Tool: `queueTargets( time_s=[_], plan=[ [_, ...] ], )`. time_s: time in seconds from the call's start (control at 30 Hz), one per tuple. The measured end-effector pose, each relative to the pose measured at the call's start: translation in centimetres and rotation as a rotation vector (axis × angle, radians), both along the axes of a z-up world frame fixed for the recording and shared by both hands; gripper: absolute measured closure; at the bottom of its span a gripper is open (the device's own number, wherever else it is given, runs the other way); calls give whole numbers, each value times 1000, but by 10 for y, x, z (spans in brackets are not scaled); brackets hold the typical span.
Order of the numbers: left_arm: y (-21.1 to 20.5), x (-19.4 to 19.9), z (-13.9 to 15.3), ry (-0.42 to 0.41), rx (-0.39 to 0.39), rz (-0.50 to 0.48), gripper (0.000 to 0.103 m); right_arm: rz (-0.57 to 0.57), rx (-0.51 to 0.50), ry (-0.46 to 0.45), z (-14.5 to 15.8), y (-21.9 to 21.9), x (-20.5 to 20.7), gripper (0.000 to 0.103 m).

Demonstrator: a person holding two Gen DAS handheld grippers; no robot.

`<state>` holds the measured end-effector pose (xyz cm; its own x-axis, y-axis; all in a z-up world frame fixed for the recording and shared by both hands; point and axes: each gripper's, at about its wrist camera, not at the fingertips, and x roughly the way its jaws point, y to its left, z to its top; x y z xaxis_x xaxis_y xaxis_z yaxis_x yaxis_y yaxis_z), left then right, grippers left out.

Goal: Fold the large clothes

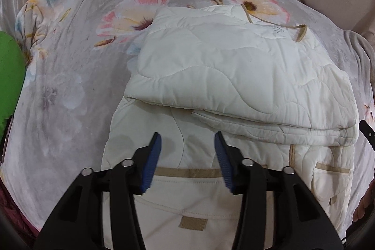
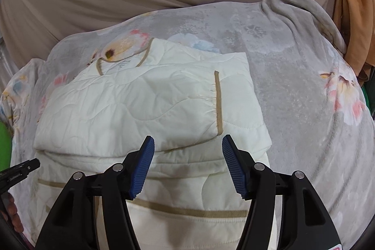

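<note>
A home bedroom: floral blanket [image 1: 70,90] over a bed

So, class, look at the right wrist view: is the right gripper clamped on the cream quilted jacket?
No: the right gripper is open, its blue pads spread apart above the cream quilted jacket, gripping nothing.

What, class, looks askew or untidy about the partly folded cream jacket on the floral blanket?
The cream quilted jacket is folded unevenly: its upper layer sits skewed, and the tan-trimmed sleeve cuff lies across the top. Nothing looks spilled or damaged. Both the left gripper and right gripper have open jaws above it.
</note>
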<state>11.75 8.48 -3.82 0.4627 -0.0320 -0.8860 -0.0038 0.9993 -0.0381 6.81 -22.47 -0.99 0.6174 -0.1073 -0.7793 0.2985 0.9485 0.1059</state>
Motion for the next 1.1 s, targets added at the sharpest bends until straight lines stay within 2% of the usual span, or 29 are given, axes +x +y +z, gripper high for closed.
queueTargets(
  time_s=[0.1,0.17,0.23,0.33,0.4,0.43,0.53,0.57,0.6,0.63,0.67,0.8,0.83,0.87,0.9,0.93,1.0,1.03,1.1],
  plan=[
    [4,7,-6,20,-31,15,49,-27,0,11,-7,-8,6,41],
    [9,11,-11,48,-93,26,42,-42,1,20,-11,-14,10,40],
    [24,18,-18,89,-262,72,41,-51,10,29,-17,-20,15,37],
    [45,29,-28,128,-446,185,41,-63,33,49,-26,-26,21,37],
    [55,38,-34,139,-510,244,41,-70,68,65,-35,-30,27,33],
    [58,43,-37,146,-527,263,41,-72,85,75,-38,-32,30,30],
    [61,56,-43,168,-561,298,42,-85,125,91,-47,-33,39,29],
    [62,58,-43,166,-566,306,56,-83,135,88,-47,-33,41,37],
    [62,61,-40,146,-563,303,67,-62,161,76,-44,-31,43,53],
    [62,64,-34,122,-543,301,83,-40,182,74,-39,-28,47,91],
    [61,64,-25,88,-520,300,93,-24,197,33,-25,-25,48,90],
    [74,56,25,-105,-468,317,96,101,239,-284,58,-5,28,91],
    [75,53,31,-126,-447,316,96,118,226,-323,67,-2,23,92],
    [77,53,30,-128,-426,318,96,118,212,-321,65,-3,23,92],
    [74,55,24,-116,-388,310,96,111,209,-277,52,-7,28,92],
    [70,58,11,-89,-347,301,96,88,214,-189,27,-12,38,91],
    [62,64,-24,0,-279,287,96,39,227,45,-40,-25,57,91],
    [57,65,-38,32,-254,278,96,28,231,112,-62,-27,59,91],
    [47,60,-44,17,-182,250,95,18,238,107,-68,-27,55,91]
  ],
)
